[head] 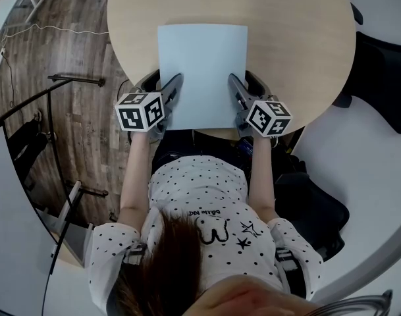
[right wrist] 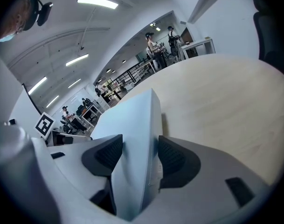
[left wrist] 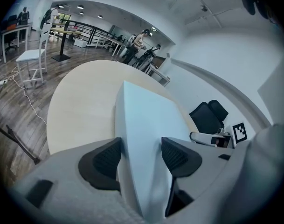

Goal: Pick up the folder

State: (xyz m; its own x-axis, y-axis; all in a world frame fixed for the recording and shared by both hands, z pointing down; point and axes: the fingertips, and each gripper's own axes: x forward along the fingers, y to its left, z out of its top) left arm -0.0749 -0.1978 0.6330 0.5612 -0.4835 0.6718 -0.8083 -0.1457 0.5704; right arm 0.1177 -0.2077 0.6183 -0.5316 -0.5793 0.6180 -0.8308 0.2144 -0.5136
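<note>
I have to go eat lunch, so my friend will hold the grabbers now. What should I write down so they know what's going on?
Left gripper: its jaws are on the folder's left edge, near the end closest to you. The pads look pressed against it.
Right gripper: its jaws are on the folder's right edge, straight across from the left one.
Folder: light blue, lying on the round table, with its near end at the table's rim.
Done: both grippers seem to have hold of it.
Left: lift both sides together and keep it level. The folder is not off the table yet.
</note>
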